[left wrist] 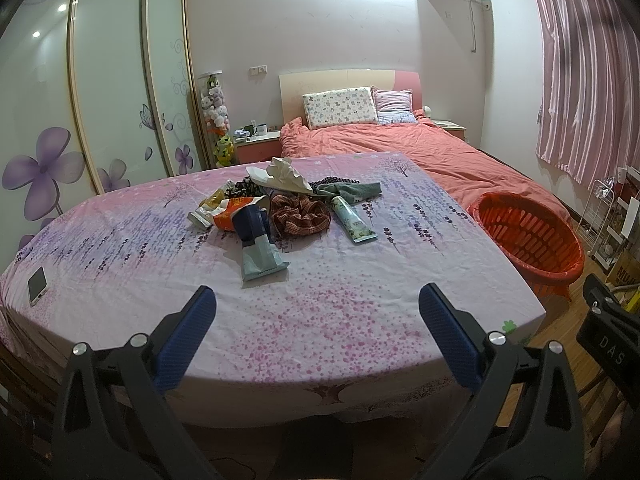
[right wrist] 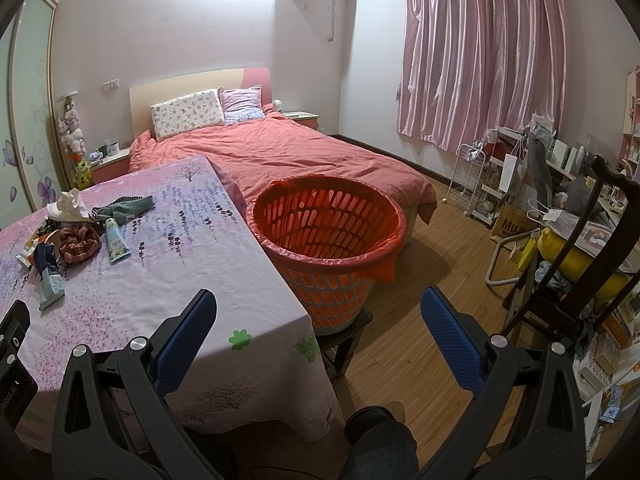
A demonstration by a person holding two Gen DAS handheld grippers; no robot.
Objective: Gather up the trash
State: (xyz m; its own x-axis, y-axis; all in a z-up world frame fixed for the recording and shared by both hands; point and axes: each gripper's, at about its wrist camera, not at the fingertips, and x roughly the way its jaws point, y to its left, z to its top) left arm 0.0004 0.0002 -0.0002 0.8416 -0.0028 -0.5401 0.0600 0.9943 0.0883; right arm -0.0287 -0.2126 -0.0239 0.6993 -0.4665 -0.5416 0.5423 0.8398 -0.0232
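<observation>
**Both spread, nothing held**

Left hand-held gripper point(left wrist: 316, 304) and right hand-held gripper point(right wrist: 318, 308): spread wide, empty. Mid-bench point(left wrist: 360, 312), on floral cloth: trash pile point(left wrist: 280, 204); tube point(left wrist: 354, 220) lying flat, long axis angled, cap away. Beside bench: orange basket point(right wrist: 326, 232). Beyond: bed point(left wrist: 420, 144), pink curtain point(right wrist: 480, 52).

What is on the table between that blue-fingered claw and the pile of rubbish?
Nothing: in the left wrist view only bare flowered tablecloth lies between the open left gripper and the nearest piece, a blue-and-teal wrapper.
</observation>
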